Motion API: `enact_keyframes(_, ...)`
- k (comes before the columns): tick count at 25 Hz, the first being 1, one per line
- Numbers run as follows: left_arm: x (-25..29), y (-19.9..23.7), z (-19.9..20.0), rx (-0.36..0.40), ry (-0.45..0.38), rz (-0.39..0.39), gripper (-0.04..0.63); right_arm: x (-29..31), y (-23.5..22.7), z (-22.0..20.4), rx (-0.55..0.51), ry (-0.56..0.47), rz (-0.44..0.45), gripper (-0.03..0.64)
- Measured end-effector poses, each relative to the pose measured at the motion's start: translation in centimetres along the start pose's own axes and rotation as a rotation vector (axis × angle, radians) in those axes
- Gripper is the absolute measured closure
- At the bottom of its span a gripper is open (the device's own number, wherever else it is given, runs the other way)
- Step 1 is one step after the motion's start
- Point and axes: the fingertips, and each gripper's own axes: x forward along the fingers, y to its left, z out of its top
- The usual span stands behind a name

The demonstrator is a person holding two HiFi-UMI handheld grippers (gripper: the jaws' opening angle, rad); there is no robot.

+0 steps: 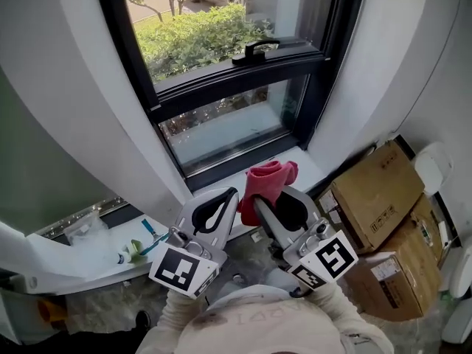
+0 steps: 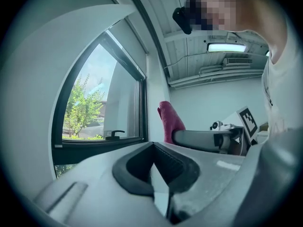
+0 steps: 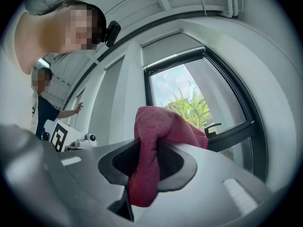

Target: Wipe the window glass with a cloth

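The window (image 1: pixel 221 127) spans the far side, and boxes (image 1: pixel 380 198) are stacked to my right. My left gripper (image 1: pixel 225 198) has its jaws pressed together with nothing between them. My right gripper (image 1: pixel 284 198) has its jaws clamped on the red cloth (image 1: pixel 267 181), which bunches up beyond them, near the window's lower pane.
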Motion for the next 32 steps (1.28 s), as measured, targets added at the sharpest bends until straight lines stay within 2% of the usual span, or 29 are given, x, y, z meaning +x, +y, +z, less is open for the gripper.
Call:
enact_keyframes(6,0.8,1.0,-1.1,-0.022,-0.004,-0.034,0.595,0.8,-0.3,-0.9,-0.034,0.019,-0.029,0.499)
enact_keyframes(9,1.9,1.8,-1.2,-0.024,-0.006,-0.024,0.595,1.4,-1.4,-1.1,-0.028,0.018,-0.017,0.499)
enact_keyframes(15,6.3,3.1,-1.2,0.0,-0.006,0.036,0.595,2.6,-5.6,-0.9,-0.008,0.001,0.05,0.499)
enact_keyframes(26,18.5,4.6,-0.7,0.028,-0.001,0.174,0.595,5.0,-17.9,1.6,0.021,-0.016,0.2,0.499)
enact_keyframes(32,23.2,4.9,-0.6,0.046,0.003,0.257,0.595,5.2,-23.5,2.3,0.067,-0.019,0.268,0.499)
